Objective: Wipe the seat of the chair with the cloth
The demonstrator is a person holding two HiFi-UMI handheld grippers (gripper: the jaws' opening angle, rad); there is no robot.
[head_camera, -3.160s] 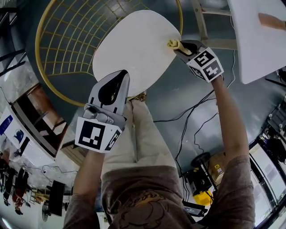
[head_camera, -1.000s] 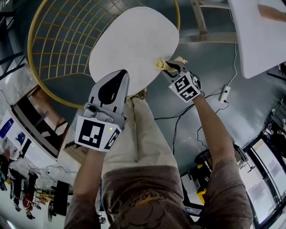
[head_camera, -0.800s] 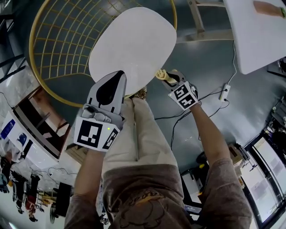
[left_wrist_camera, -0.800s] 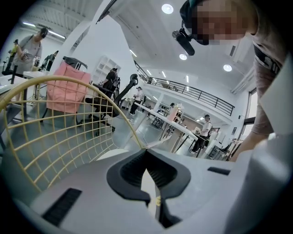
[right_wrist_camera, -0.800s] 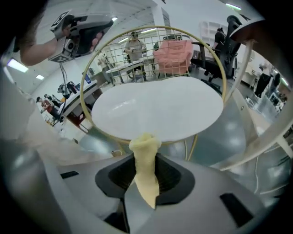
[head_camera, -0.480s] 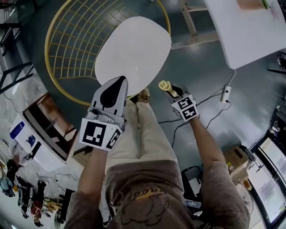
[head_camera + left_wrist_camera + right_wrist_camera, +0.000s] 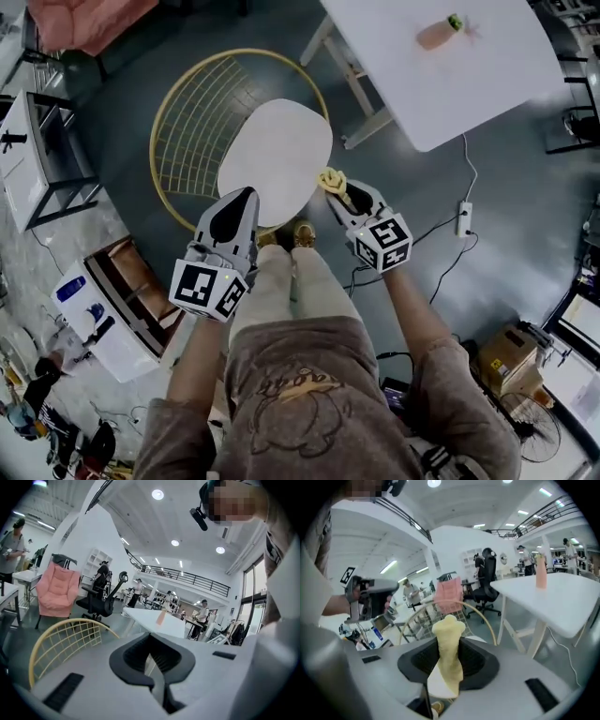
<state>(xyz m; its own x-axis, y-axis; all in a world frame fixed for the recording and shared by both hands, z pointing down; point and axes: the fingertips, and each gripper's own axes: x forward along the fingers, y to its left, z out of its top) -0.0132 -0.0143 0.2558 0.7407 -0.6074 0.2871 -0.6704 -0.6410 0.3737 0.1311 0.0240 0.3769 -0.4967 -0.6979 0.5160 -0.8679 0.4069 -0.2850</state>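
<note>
Pale yellow cloth (image 7: 330, 178), twisted into a roll — pinched upright in the right gripper (image 7: 339, 187). White rounded seat (image 7: 275, 159) of the gold wire-backed chair (image 7: 187, 122) — level, seen from above just beside the cloth's tip.

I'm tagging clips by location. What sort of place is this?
Probably an open-plan office or lab hall: a black office chair, a white table, a railed mezzanine overhead.

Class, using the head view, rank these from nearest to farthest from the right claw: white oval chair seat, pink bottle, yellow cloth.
1. Yellow cloth, held in the right claw.
2. White oval chair seat, just left.
3. Pink bottle, on the white table, upper right.
</note>
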